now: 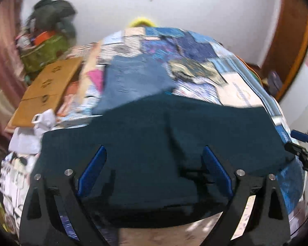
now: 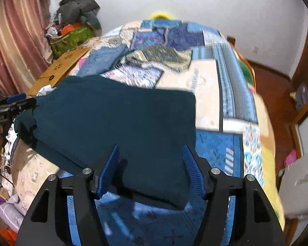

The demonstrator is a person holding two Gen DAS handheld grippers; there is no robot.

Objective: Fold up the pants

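Note:
Dark teal pants (image 1: 154, 143) lie folded on the patchwork bedspread (image 1: 225, 78). My left gripper (image 1: 154, 153) is open, its blue pads (image 1: 94, 168) spread wide over the near part of the pants. My right gripper (image 2: 152, 153) is open too, its pads (image 2: 192, 168) either side of the pants' near right corner (image 2: 154, 133). In the right wrist view the left gripper (image 2: 12, 104) sits at the pants' bunched left end. In the left wrist view the right gripper (image 1: 301, 149) sits at the pants' right edge.
A lighter blue garment (image 1: 133, 82) lies beyond the pants. A cardboard box (image 1: 47, 88) and a green bag of clothes (image 1: 45, 51) stand left of the bed. White clothes (image 1: 37, 131) lie at the bed's left edge. Wooden floor (image 2: 277, 94) is to the right.

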